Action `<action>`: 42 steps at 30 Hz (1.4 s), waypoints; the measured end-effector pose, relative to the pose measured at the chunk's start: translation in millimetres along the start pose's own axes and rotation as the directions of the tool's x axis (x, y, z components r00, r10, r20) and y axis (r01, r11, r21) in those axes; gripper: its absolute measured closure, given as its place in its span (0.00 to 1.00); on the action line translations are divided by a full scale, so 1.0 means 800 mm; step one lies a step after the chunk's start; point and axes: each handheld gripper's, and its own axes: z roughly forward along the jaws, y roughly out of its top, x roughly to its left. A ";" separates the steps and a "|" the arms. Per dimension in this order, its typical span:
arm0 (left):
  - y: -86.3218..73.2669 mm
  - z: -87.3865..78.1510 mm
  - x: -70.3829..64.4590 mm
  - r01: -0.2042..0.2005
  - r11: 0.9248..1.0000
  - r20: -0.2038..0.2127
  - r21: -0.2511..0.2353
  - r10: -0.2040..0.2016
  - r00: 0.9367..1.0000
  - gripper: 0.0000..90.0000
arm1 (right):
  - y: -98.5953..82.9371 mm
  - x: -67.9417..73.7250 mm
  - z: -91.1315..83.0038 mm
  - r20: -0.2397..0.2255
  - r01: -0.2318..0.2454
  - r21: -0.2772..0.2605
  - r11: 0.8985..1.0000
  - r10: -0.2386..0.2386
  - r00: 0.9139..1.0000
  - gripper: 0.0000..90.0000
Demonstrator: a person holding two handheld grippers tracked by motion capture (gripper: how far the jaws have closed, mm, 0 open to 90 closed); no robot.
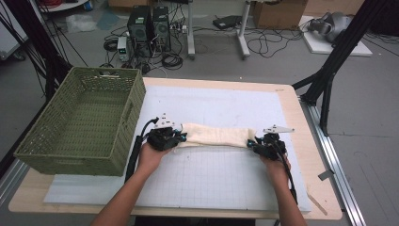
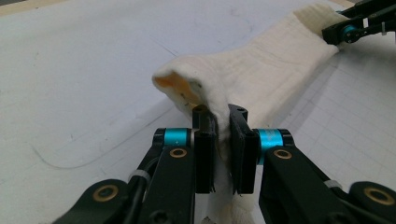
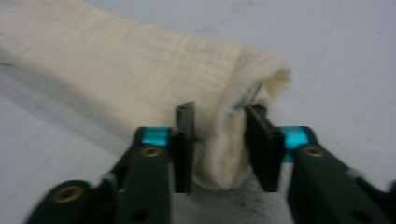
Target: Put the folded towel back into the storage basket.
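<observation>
Green wicker basket (image 1: 113, 117) beside cream towel (image 1: 214, 136), nothing inside.

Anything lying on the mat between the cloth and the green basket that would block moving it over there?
Nothing visible does. Both grippers, left and right, clamp the ends of the cream cloth; the mat between it and the basket is bare.

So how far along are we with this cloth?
Done: the cream cloth lies folded into a long band on the white mat. In hand: left tongs and right tongs each pinch one end. Left, probably: another fold or a move into the green basket, which holds nothing.
</observation>
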 end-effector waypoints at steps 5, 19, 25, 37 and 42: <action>-0.004 -0.005 -0.002 -0.001 1.000 0.005 -0.012 0.001 1.000 0.91 | 0.000 -0.001 -0.002 -0.007 -0.011 -0.009 1.000 0.011 1.000 0.89; -0.008 -0.039 -0.015 -0.022 0.995 0.020 -0.095 0.024 1.000 0.91 | 0.009 0.007 -0.025 -0.007 0.098 -0.125 0.987 -0.099 0.995 0.89; -0.010 -0.054 -0.020 -0.031 0.991 0.031 -0.130 0.035 0.999 0.91 | 0.013 0.011 -0.033 -0.016 0.114 -0.166 0.979 -0.118 0.993 0.89; -0.012 -0.096 -0.032 -0.077 0.970 0.033 -0.229 0.087 0.996 0.91 | 0.024 0.024 -0.052 -0.056 0.148 -0.262 0.954 -0.168 0.984 0.89; -0.012 -0.109 -0.032 -0.089 0.967 0.025 -0.240 0.098 0.995 0.91 | 0.031 0.027 -0.060 -0.092 0.126 -0.313 0.942 -0.162 0.982 0.89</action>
